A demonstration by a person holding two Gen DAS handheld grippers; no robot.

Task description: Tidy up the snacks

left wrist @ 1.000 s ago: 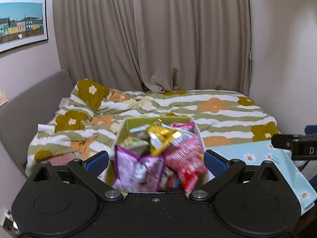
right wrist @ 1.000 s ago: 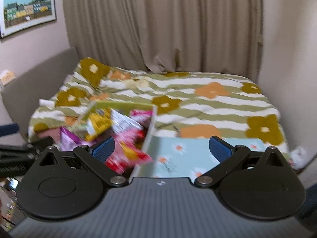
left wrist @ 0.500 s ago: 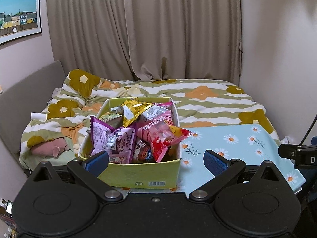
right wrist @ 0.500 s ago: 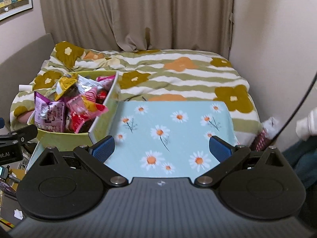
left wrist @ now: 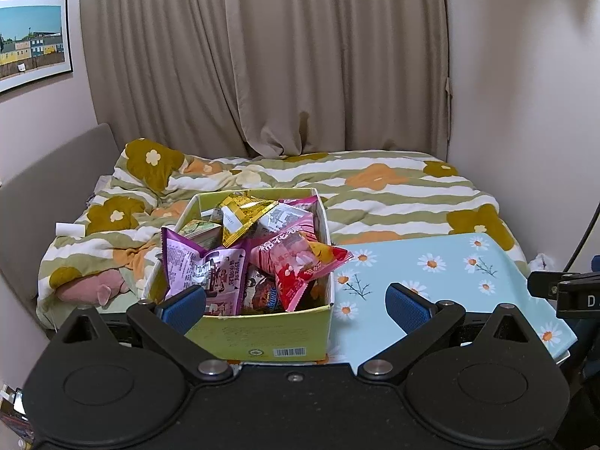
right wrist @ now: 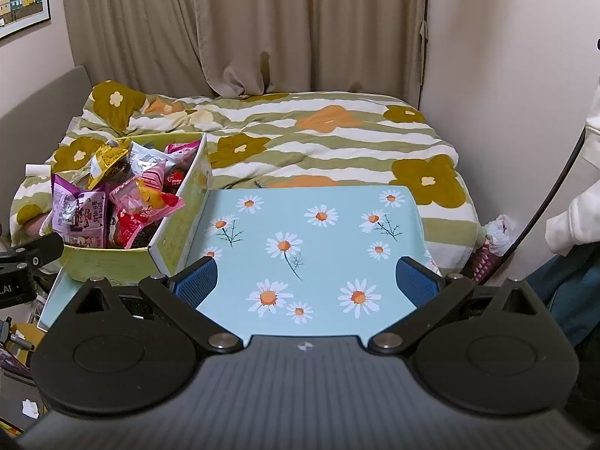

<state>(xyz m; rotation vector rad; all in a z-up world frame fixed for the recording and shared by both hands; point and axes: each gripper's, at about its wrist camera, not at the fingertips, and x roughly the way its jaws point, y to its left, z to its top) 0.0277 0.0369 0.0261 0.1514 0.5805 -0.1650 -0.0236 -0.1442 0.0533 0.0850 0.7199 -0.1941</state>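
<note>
Both grippers are spread wide with nothing in them: the left gripper (left wrist: pixel 295 302) hangs over the near wall of the yellow-green cardboard box (left wrist: pixel 258 341), the right gripper (right wrist: pixel 305 279) over the bare daisy-print tabletop (right wrist: pixel 311 232). The snack packets (left wrist: pixel 258 251) are all heaped loose in that box, so this could be right before sorting them out or right after dumping them in. Can't call which.

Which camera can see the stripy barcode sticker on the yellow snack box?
The left wrist view. It faces the yellow snack box front-on, so the barcode shows clearly. The right wrist view sees only the box's side and inner wall; no barcode shows there.
</note>
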